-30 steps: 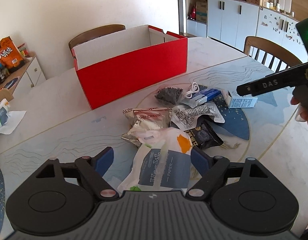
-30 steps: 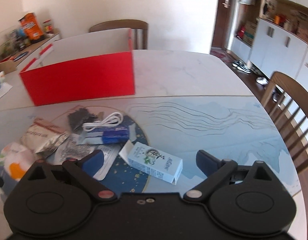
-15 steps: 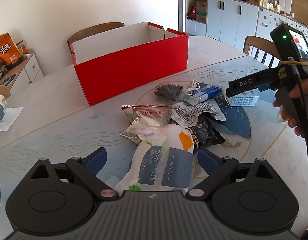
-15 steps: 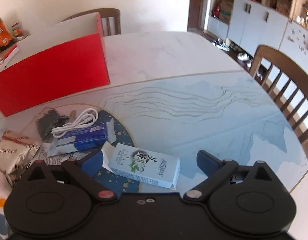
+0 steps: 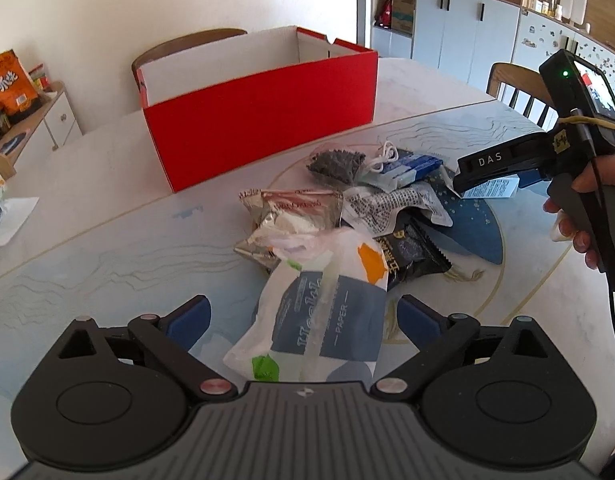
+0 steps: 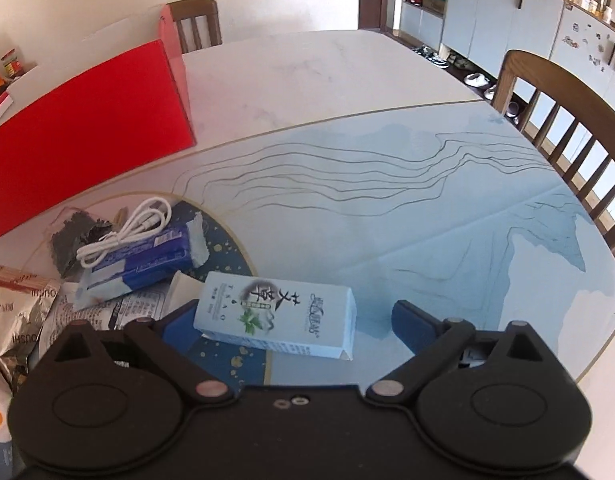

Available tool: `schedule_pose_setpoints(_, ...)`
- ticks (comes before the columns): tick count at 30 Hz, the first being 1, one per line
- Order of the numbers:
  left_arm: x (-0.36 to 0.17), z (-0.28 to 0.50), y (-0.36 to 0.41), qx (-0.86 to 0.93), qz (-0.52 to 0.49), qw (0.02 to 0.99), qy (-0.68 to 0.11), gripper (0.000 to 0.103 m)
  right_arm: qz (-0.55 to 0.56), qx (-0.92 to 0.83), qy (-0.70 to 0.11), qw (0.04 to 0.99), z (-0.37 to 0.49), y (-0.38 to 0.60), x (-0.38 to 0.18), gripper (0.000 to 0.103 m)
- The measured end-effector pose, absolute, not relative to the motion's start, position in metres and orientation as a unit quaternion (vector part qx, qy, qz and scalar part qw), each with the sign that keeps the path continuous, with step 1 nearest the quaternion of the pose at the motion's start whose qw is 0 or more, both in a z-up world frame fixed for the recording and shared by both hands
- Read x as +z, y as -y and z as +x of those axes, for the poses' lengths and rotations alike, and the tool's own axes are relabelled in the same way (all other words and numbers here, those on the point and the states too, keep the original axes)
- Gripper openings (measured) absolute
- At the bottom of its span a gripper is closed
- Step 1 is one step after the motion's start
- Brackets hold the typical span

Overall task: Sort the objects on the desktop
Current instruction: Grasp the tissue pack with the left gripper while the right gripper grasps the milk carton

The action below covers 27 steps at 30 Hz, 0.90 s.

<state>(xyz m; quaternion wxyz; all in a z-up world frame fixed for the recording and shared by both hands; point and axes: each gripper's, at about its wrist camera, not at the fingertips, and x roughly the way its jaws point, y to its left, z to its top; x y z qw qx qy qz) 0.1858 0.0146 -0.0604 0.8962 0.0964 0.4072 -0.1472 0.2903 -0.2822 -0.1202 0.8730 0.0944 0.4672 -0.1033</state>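
Left gripper: jaws spread wide, having just been opening; the tissue pack lies between the blue pads, touched by neither. Nothing held.

Right gripper: jaws wide apart, set over the pale blue carton. The left pad sits just beside the carton's left end, contact uncertain; the right pad stands clear of the other end. No grip. In the left wrist view a hand holds this tool at the right edge of the scene.

Table: marble-look top with a blue landscape print on its near part.

Red box: open-topped cardboard, white inside, at the far left of the pile, apart from it.

Pile, centre of table, items overlapping:
- tissue pack, white and grey-blue wrapper, nearest the left gripper;
- silver foil packet, crumpled, just beyond the tissue pack;
- black snack packet, to the right of the tissue pack;
- white printed wrapper, beyond the black one;
- dark mesh-like bag, far side;
- white cable, coiled on top of a blue and white packet;
- pale blue carton, lying flat at the pile's right end.

Chairs: one behind the box, one at the right.
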Motion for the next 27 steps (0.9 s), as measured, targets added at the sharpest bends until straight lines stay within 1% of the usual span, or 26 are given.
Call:
schedule_pose_setpoints(5, -0.066, 0.179, -0.009, -0.145, 0.122, 0.897, -0.398, 0.100, 0.085, -0.092, -0.467, 0.875, 0.290, 0.279, -0.119, 0.089)
schedule_pose_setpoints(10, -0.071, 0.178, -0.007, -0.144, 0.135, 0.897, -0.395, 0.099, 0.083, -0.085, -0.467, 0.876, 0.290, 0.277, -0.116, 0.079)
schedule_pose_setpoints(14, -0.077, 0.181, -0.006, -0.149, 0.137, 0.894, -0.399, 0.099, 0.078, -0.081, -0.469, 0.876, 0.289, 0.274, -0.115, 0.078)
schedule_pose_setpoints(17, -0.084, 0.184, -0.004, -0.156, 0.141, 0.890, -0.405, 0.095, 0.075, -0.078, -0.469, 0.876, 0.289, 0.274, -0.115, 0.077)
schedule_pose_setpoints(19, -0.087, 0.186, -0.005, -0.156, 0.139, 0.887, -0.411, 0.090, 0.075, -0.077, -0.469, 0.877, 0.288, 0.274, -0.114, 0.076)
schedule_pose_setpoints(22, -0.092, 0.189, -0.007, -0.156, 0.131, 0.884, -0.422, 0.084, 0.073, -0.075, -0.470, 0.877, 0.287, 0.274, -0.114, 0.075)
schedule_pose_setpoints(24, -0.095, 0.192, -0.008, -0.154, 0.126, 0.882, -0.426, 0.082, 0.072, -0.075, -0.470, 0.877, 0.287, 0.274, -0.114, 0.074)
schedule_pose_setpoints(27, -0.096, 0.194, -0.009, -0.152, 0.121, 0.881, -0.430, 0.077, 0.071, -0.073, -0.469, 0.877, 0.286, 0.274, -0.113, 0.073)
